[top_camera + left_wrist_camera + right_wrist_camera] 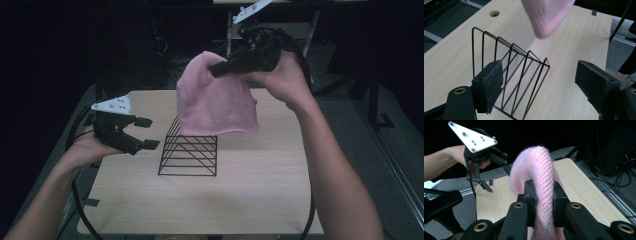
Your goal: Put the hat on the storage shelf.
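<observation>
Right gripper [216, 70]: jaws clamped on pink knit hat [215, 100], hanging above black wire rack [190, 150]. Left gripper [147, 133]: jaws wide apart, empty, beside rack's left end.

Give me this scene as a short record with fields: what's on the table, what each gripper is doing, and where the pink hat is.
surface: light wooden table
on table: black wire rack, standing on the tabletop
held item: pink knit hat, lifted above the rack's far end
right gripper: jaws shut on the hat's knit fabric, raised high
left gripper: jaws open, holding nothing, just left of the rack
hat and rack contact: cannot tell from these views
</observation>
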Available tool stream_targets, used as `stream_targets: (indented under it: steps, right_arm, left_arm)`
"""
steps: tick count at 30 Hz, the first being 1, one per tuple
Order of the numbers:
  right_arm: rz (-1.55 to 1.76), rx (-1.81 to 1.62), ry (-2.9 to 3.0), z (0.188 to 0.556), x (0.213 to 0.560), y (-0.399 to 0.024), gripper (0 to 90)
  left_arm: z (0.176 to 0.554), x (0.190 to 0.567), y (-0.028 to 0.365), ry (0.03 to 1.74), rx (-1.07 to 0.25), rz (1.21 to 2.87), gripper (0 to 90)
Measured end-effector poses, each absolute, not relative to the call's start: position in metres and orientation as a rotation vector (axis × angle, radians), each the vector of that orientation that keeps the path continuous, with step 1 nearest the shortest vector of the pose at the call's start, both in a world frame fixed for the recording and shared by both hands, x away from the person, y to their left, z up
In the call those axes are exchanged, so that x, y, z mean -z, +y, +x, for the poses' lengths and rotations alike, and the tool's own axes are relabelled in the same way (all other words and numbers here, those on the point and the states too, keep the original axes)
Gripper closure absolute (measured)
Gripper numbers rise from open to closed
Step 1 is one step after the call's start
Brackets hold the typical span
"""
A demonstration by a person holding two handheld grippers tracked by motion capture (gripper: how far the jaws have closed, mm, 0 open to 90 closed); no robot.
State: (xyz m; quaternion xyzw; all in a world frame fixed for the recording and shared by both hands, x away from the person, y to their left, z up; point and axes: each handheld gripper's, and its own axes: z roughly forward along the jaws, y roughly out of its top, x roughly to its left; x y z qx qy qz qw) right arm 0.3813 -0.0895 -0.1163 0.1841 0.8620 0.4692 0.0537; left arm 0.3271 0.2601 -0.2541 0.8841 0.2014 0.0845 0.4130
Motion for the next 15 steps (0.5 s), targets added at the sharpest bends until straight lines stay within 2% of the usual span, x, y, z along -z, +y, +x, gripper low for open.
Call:
stream_targets:
  steps: [9, 15]
  right_arm:
    - [0.479, -1.447, 2.635, 0.387, 0.113, -0.063, 78.3]
    - [0.452, -1.470, 2.642, 0.390, 0.116, -0.046, 78.4]
  left_arm:
    - [0.339, 0.248, 0.256, 0.497, -0.190, 2.222, 24.6]
    - [0.351, 0.251, 0.263, 0.547, -0.097, 2.180, 36.8]
